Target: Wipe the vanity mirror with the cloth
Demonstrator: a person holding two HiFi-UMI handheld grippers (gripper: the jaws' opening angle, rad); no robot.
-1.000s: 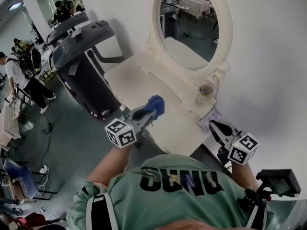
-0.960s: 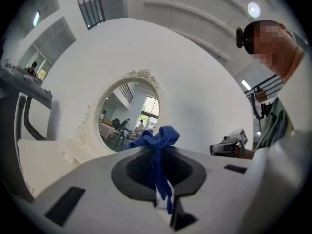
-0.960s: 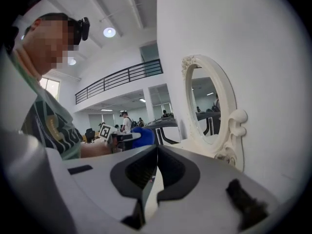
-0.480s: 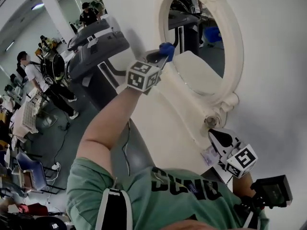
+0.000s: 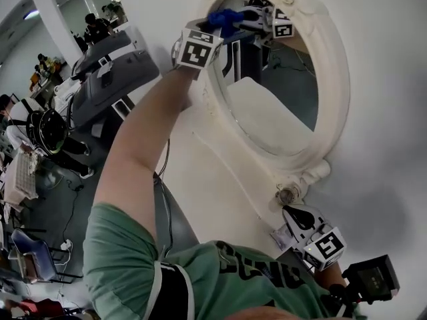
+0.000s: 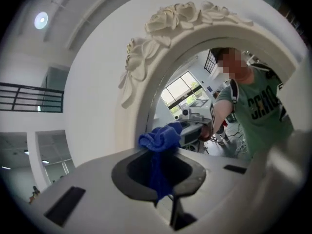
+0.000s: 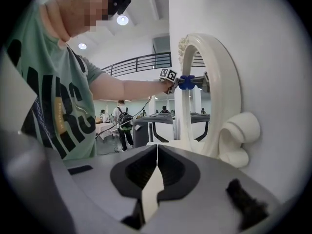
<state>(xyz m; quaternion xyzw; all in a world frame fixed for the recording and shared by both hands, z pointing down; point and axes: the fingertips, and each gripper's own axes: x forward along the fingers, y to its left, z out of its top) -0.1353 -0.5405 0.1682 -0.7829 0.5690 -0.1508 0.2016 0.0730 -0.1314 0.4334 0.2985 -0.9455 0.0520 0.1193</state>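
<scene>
Jaws of the near right gripper (image 7: 157, 150) were pressed together on nothing, beside the foot of the vanity mirror (image 5: 280, 105). Farther, the left gripper (image 5: 212, 29) pinched the blue cloth (image 6: 160, 139) at the mirror's far top. Wiping seemed barely begun; almost all glass was left. Cloth-to-glass contact was hard to make out.

One vanity mirror (image 5: 337, 79) was counted, and one blue cloth (image 5: 223, 19). Two grippers were seen, the left gripper (image 5: 215, 25) and the right gripper (image 5: 292, 215), and on each one marker cube (image 5: 197, 49) was borne, two cubes in all. One small jar (image 5: 287, 195) was noted at the mirror's foot, and one white tabletop (image 5: 203, 179)
</scene>
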